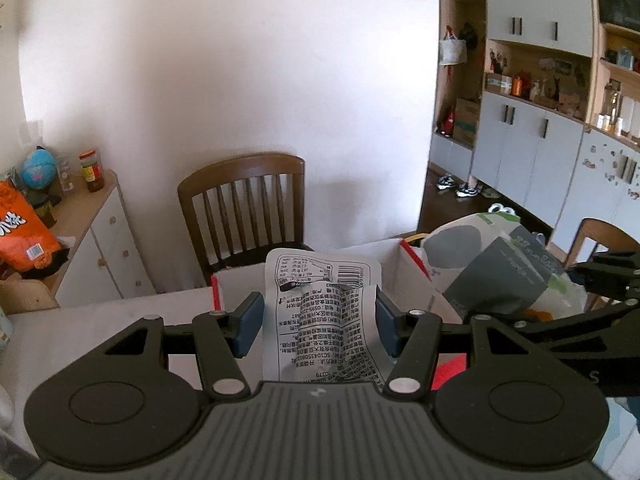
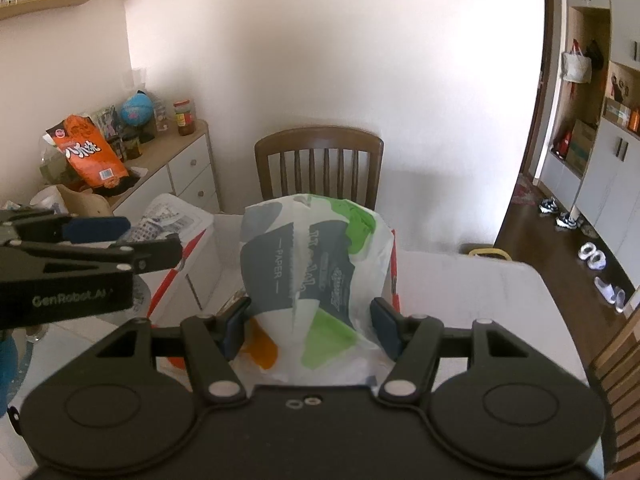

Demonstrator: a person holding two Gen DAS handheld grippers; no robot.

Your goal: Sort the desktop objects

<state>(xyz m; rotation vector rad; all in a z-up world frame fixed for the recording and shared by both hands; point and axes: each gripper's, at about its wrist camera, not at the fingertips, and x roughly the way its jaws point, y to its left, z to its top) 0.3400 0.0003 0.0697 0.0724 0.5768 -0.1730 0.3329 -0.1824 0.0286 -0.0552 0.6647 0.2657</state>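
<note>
While both claws tilt downward over the table, we carry two packs.
Our left claw pinches a crinkled white snack packet printed in black; our right claw pinches a soft tissue pack, white with grey, green and orange patches, above an open white box.

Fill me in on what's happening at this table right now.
A person is sorting table items with two hand-held grippers. The left gripper is clamped on a white snack packet printed with black text, held above an open white cardboard box with red trim. The right gripper grips a white plastic pack of paper tissues with grey and green patches, also lifted near that box. Neither item has been set down yet.
</note>
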